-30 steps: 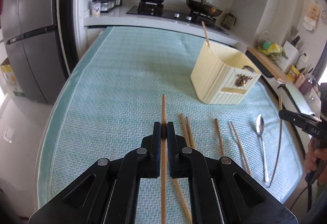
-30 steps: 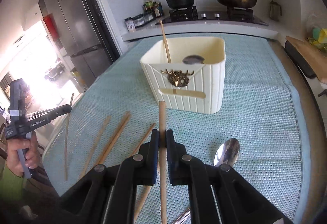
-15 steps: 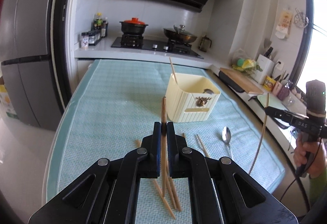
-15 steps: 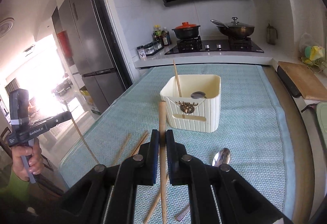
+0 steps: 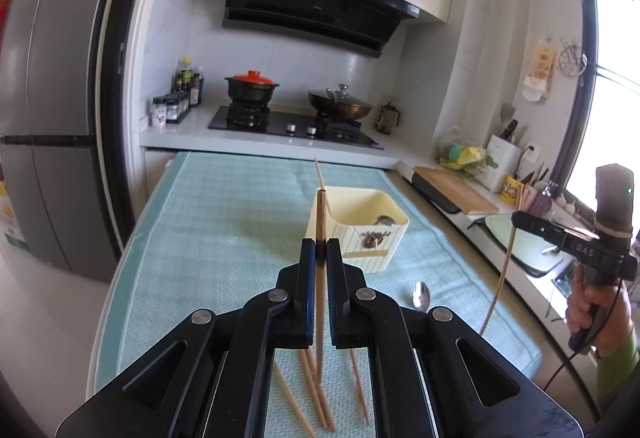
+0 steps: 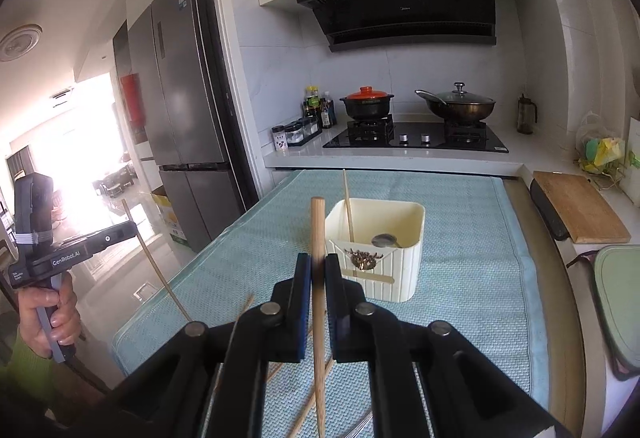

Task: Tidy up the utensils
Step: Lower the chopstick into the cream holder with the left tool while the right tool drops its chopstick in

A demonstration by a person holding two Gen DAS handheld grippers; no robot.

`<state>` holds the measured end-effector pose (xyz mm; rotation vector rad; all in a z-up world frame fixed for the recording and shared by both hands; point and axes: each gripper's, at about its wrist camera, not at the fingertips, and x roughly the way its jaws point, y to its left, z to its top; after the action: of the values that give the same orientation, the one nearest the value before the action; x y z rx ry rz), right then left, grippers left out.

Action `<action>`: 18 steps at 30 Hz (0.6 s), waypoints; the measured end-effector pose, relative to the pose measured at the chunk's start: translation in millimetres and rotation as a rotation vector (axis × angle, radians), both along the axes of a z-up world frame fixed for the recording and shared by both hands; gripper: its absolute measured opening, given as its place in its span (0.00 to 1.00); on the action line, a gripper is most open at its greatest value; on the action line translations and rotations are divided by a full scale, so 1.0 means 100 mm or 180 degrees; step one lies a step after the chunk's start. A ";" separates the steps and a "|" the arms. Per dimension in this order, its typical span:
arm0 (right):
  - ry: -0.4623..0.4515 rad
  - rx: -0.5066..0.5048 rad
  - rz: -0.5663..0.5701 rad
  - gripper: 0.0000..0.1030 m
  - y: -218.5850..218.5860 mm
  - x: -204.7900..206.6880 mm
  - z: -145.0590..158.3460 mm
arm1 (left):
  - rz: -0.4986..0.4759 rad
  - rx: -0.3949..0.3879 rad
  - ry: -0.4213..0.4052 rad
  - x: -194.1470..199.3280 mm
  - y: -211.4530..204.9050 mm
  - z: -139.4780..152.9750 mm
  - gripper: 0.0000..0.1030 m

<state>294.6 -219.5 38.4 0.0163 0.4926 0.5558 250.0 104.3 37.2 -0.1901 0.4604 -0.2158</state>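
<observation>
My left gripper (image 5: 320, 250) is shut on a wooden chopstick (image 5: 319, 278), held high above the teal mat. My right gripper (image 6: 317, 264) is shut on another chopstick (image 6: 318, 310), also lifted. A cream utensil holder (image 5: 362, 234) stands on the mat ahead; it holds one chopstick (image 6: 348, 204) and a spoon (image 6: 384, 240). Several loose chopsticks (image 5: 316, 402) and a spoon (image 5: 421, 294) lie on the mat below. Each view shows the other gripper from the side with its chopstick hanging down: the right gripper (image 5: 516, 217) and the left gripper (image 6: 135, 228).
The teal mat (image 5: 224, 230) covers a long table. A stove (image 6: 416, 138) with pots stands behind it, a fridge (image 6: 180, 110) to the left, and a cutting board (image 6: 576, 206) on the counter to the right.
Both grippers have risen well above the mat, each carrying its chopstick. The holder and loose utensils now appear farther away and lower in both views.
</observation>
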 end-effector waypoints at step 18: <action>-0.0521 0.0020 -0.0189 0.07 0.11 1.01 0.75 | -0.0162 -0.0039 -0.0385 1.28 -0.31 0.99 0.03</action>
<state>395.3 -208.0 113.3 -0.0085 0.3299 0.4960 377.6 73.5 136.0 -0.1764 0.3441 -0.2785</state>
